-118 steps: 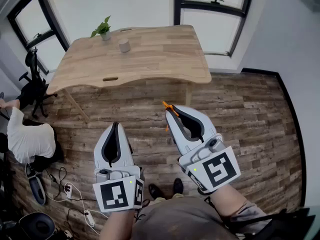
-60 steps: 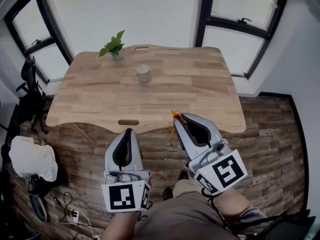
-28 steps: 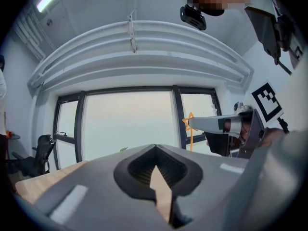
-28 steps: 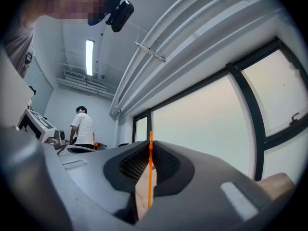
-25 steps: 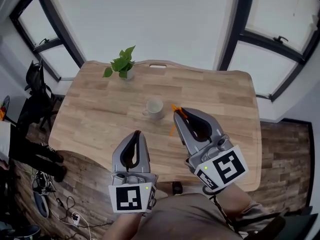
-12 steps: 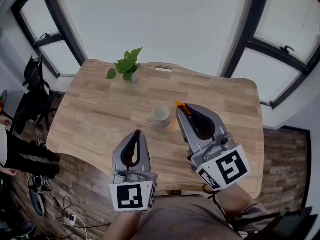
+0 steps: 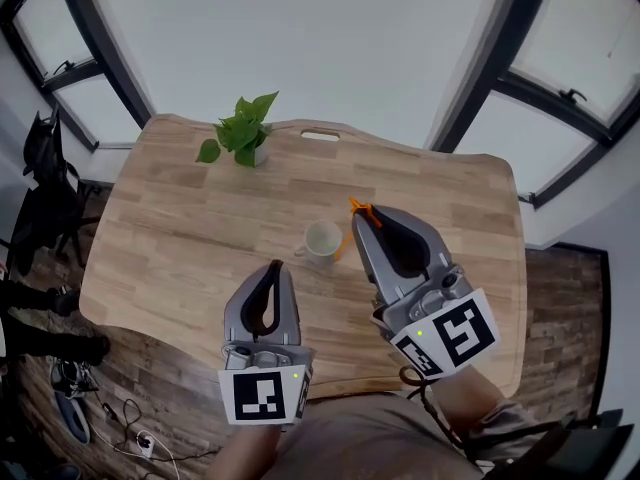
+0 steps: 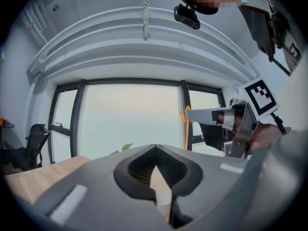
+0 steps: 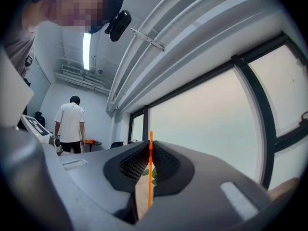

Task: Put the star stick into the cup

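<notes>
A white cup (image 7: 322,239) stands upright near the middle of the wooden table (image 7: 180,228). My right gripper (image 7: 358,215) is shut on the orange star stick (image 7: 349,230), whose star sticks out above the jaw tips just right of the cup. In the right gripper view the thin orange stick (image 9: 150,177) runs upright between the closed jaws of the right gripper (image 9: 148,146). My left gripper (image 7: 276,265) is shut and holds nothing, near the table's front edge below the cup. The left gripper view shows the left gripper (image 8: 155,148) closed, with the star stick (image 8: 186,131) held by the right gripper (image 8: 216,115).
A small potted plant (image 7: 243,133) stands at the table's back left. Windows with dark frames (image 7: 560,88) lie behind the table. An office chair (image 7: 40,183) is on the floor at left. A person in a white shirt (image 9: 70,124) stands far off in the right gripper view.
The view has closed in on the table: over the frames the cup has come from far away to just beside the right gripper's tip. Both grippers stay shut, the right still on the stick.
</notes>
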`<move>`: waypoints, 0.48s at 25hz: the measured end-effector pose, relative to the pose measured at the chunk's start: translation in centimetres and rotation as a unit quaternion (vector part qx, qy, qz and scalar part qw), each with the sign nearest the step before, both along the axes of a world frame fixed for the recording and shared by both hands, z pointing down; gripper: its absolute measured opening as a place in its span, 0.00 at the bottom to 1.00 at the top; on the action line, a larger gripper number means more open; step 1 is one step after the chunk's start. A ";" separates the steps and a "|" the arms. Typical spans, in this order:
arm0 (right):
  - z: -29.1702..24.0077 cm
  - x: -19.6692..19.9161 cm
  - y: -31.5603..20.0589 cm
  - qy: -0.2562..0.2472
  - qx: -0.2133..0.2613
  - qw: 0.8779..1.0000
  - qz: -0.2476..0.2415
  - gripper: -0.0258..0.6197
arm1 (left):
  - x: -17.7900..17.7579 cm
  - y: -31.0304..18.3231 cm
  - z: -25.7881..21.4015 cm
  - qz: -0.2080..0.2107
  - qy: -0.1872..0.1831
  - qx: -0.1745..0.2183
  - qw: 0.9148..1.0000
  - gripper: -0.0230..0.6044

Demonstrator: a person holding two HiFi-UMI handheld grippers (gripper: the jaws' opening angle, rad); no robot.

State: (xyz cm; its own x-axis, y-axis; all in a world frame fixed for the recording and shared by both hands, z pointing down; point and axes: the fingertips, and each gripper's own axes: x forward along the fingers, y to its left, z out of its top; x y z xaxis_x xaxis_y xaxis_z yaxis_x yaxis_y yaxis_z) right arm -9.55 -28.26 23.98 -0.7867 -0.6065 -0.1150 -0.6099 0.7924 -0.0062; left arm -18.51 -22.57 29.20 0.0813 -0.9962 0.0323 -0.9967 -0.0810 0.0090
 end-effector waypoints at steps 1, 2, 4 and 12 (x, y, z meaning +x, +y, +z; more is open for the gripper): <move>0.1 -0.3 -0.4 0.000 -0.001 1.000 0.001 0.11 | -0.3 -0.5 0.1 0.001 0.001 -0.001 1.000 0.04; 0.1 -0.5 -0.9 -0.001 -0.003 1.000 0.002 0.11 | -0.6 -0.9 0.1 0.004 0.002 -0.002 1.000 0.04; 0.5 -0.9 -1.6 -0.001 -0.009 1.000 0.005 0.11 | -1.0 -1.8 0.5 0.009 0.004 -0.006 1.000 0.04; 4.9 -2.2 -4.7 0.014 -0.045 0.999 0.021 0.11 | -2.2 -4.5 3.5 0.019 0.008 -0.026 0.999 0.04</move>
